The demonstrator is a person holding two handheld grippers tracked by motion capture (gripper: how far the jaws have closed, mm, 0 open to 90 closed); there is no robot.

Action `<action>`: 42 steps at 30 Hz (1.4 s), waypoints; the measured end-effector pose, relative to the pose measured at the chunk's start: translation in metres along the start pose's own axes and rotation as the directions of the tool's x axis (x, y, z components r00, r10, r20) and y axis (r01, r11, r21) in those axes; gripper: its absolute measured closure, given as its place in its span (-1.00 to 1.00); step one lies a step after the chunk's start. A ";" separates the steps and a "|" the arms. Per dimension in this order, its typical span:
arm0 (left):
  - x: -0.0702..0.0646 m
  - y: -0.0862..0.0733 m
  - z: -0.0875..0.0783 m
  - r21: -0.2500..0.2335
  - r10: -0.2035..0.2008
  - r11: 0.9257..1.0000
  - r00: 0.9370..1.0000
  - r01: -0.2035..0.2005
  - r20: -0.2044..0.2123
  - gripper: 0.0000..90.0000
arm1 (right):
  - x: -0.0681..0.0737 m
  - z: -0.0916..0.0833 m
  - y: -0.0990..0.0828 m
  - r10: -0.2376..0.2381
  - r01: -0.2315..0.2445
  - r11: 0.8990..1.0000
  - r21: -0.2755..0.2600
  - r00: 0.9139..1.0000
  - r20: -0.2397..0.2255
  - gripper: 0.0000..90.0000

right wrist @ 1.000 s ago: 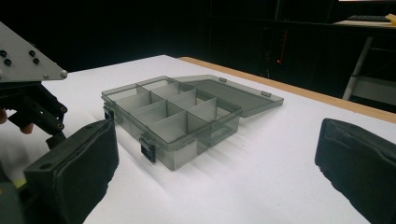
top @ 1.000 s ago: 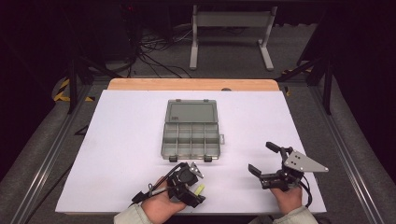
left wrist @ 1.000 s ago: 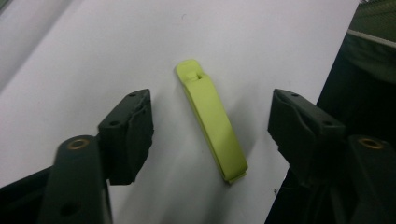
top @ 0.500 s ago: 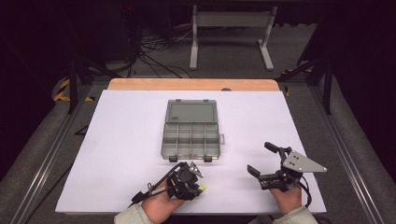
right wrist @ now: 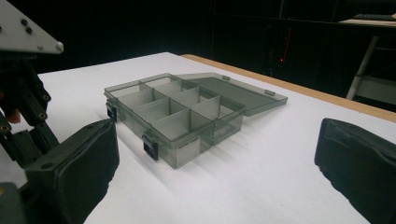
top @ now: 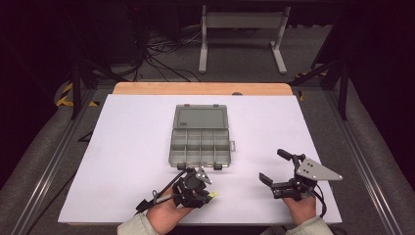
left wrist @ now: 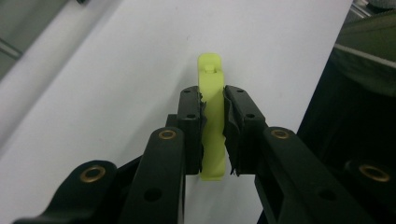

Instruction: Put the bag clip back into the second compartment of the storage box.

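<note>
Compartment box (top: 200,135) lid open, cells look bare – left tongs (left wrist: 214,116) clamp yellow-green clip (left wrist: 211,100), right tongs (top: 279,168) apart

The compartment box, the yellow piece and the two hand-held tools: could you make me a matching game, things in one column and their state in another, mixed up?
Things
1. compartment box
2. yellow-green piece
3. left gripper
4. right gripper

States
A. fingers wide apart, nothing between them
B. lid swung open, flat on the white table
C. pinched between two black fingers
D. fingers closed on a small part

Pairs: 1-B, 2-C, 3-D, 4-A
</note>
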State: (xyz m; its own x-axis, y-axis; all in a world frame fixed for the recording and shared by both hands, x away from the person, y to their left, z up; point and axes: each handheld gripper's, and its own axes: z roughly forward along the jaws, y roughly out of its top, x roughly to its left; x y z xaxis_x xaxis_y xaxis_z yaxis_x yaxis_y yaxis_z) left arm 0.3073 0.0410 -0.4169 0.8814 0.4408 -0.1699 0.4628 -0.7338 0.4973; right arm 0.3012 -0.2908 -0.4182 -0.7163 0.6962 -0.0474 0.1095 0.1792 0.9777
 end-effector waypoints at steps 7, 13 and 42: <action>-0.002 0.003 -0.016 -0.057 0.016 0.998 1.000 -0.016 0.008 0.72 | 0.000 0.001 0.000 -0.002 0.002 1.000 0.004 1.000 0.001 -0.99; 0.001 0.005 -0.028 -0.106 0.024 0.994 1.000 -0.022 0.020 0.72 | 0.000 0.001 0.000 -0.003 0.003 1.000 0.008 1.000 -0.001 -0.99; 0.026 0.027 -0.076 -0.251 0.019 0.968 0.999 -0.028 -0.038 0.72 | 0.001 0.003 -0.001 -0.003 0.004 1.000 0.012 1.000 -0.003 -0.99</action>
State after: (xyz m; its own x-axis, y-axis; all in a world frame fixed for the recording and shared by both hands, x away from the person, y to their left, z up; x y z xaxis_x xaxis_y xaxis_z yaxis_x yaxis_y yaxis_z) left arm 0.3353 0.0720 -0.3434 0.8859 0.4459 -0.1280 0.3993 -0.5925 0.6997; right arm 0.3024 -0.2886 -0.4193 -0.7189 0.6933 -0.0502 0.1153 0.1901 0.9750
